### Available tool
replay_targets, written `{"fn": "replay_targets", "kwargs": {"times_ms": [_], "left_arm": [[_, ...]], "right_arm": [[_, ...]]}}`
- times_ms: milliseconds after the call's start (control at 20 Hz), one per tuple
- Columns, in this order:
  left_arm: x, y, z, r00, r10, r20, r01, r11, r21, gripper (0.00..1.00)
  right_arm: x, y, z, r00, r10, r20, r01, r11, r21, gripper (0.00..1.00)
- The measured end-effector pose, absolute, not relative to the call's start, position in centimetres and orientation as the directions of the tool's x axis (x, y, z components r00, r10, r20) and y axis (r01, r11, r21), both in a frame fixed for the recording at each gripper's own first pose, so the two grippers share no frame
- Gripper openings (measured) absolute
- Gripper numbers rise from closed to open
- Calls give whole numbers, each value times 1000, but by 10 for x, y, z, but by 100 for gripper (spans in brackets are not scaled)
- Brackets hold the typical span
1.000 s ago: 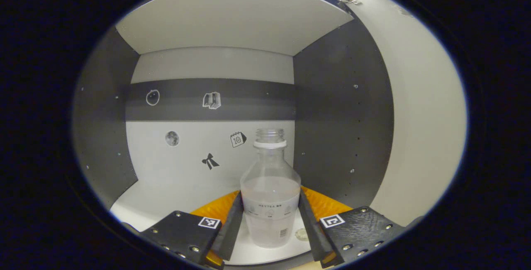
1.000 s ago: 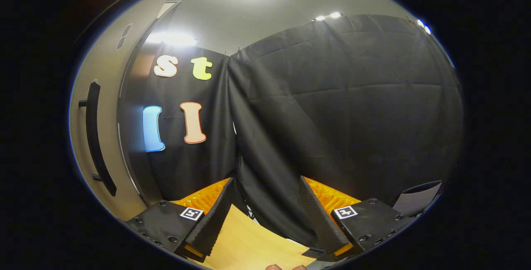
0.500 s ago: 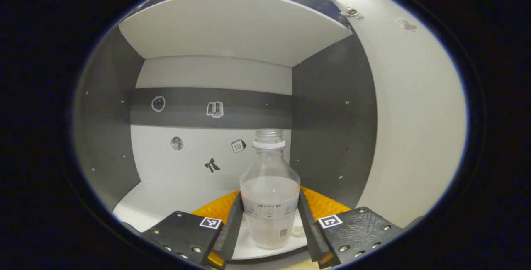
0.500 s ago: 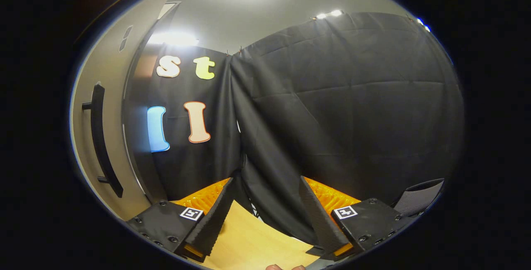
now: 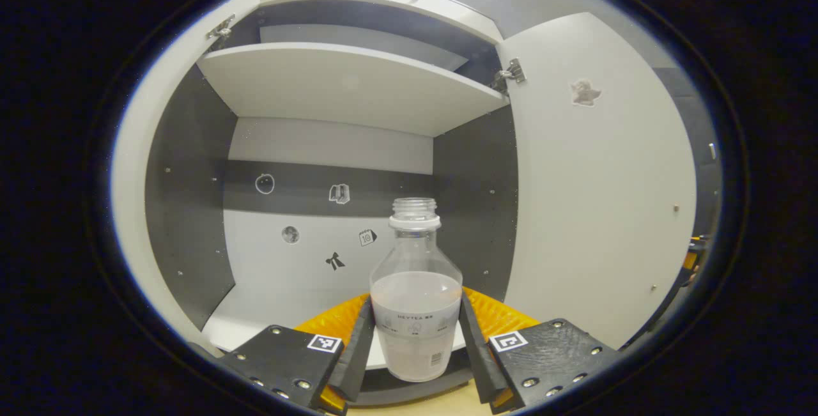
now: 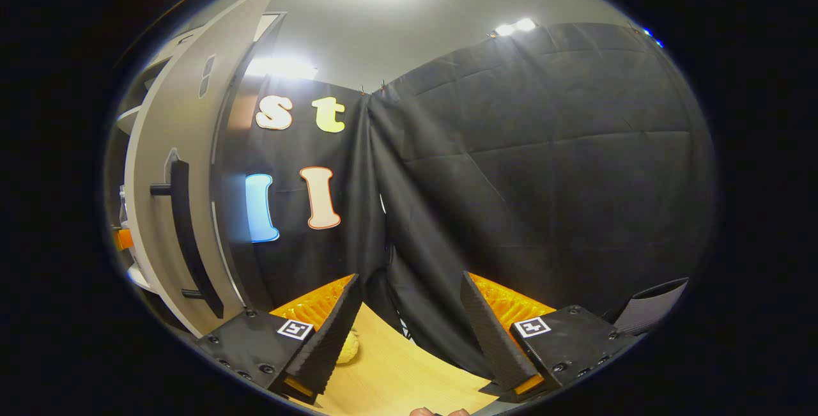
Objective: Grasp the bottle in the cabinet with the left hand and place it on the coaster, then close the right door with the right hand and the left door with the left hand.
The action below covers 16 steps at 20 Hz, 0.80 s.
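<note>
Desk: pale wood [image 6: 396, 377], running under the right claw to the black cloth wall.
Left claw [image 5: 415, 352]: both fingers [image 5: 356, 352] pressed flat against the lower sides of the bottle, closed on it.
Bottle [image 5: 416, 301]: clear, uncapped, upright; long axis vertical, mouth pointing up; partly filled with cloudy liquid; held at the front edge of the cabinet's lower shelf, whether it touches the shelf is unclear.
Right claw [image 6: 409, 339]: fingers spread wide apart, nothing between them, low over the desk.
Cabinet [image 5: 332, 237]: interior behind the bottle, small stickers on the back panel, upper shelf above.
Right door [image 5: 601, 211]: standing open; its dark bar handle [image 6: 185, 237] faces the right claw.
</note>
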<state>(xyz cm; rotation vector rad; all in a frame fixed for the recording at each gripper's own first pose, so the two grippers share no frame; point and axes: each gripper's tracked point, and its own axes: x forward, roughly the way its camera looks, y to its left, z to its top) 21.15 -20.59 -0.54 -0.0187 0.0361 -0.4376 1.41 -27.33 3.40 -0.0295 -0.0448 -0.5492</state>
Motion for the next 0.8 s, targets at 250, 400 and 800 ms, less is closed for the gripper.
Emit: {"fn": "replay_targets", "kwargs": {"times_ms": [250,400,800], "left_arm": [[160,-175,-10,902,-431,-27,429,902,-42,69],[123,-153,-26,906,-422,-33,421,907,-25,69],[57,-114,-115,926,-364,-96,369,928,47,69]], "right_arm": [[4,-259,40,869,-492,57,493,870,-16,98],[-5,-244,44,884,-463,62,463,886,16,98],[-27,-202,49,915,-389,105,393,919,-22,98]]}}
